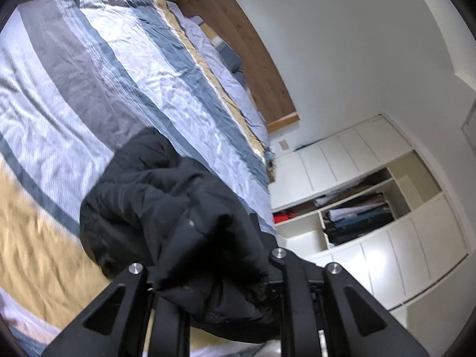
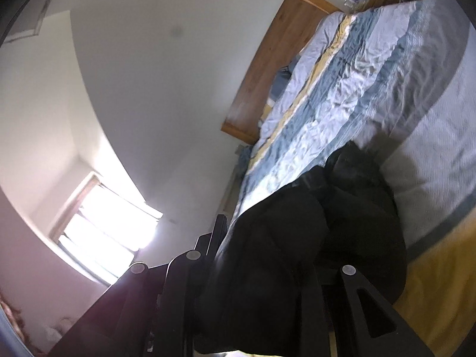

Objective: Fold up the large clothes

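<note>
A bulky black padded jacket (image 1: 154,196) lies bunched on a bed with a striped duvet (image 1: 89,68). My left gripper (image 1: 214,270) is shut on an edge of the jacket, and the fabric hides its fingertips. In the right wrist view the same black jacket (image 2: 297,238) drapes over my right gripper (image 2: 267,276), which is shut on the cloth. The jacket's far end rests on the striped duvet (image 2: 372,74). Both views are tilted.
A wooden headboard (image 1: 253,50) stands at the far end of the bed against a white wall. White cupboards with open shelves of books (image 1: 357,214) stand to the right. A bright window (image 2: 101,229) is at the left in the right wrist view.
</note>
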